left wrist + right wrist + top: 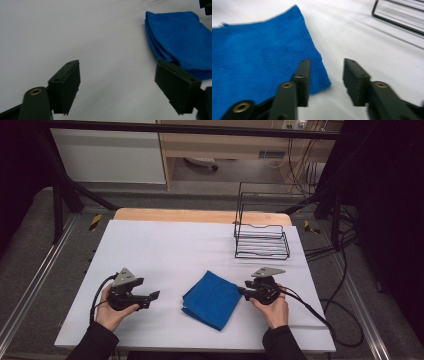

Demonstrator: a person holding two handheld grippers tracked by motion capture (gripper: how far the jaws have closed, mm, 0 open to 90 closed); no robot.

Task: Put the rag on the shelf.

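Folded blue cloth [212, 299] lies mid-near on the white table [165, 245], wire rack [262, 240] far right. Right tool [243, 291] half open, empty, just at the cloth's right corner; left tool [156, 295] wide open, empty, left of the cloth. Likely step: pinch that corner. Slide one jaw under the top layer only, then close; layer count unclear.

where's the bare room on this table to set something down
Most open: the far-left white sheet, from the blue towel back to the wooden edge and left of the wire rack. Crowded: the near middle, where the left gripper and right gripper flank the towel.
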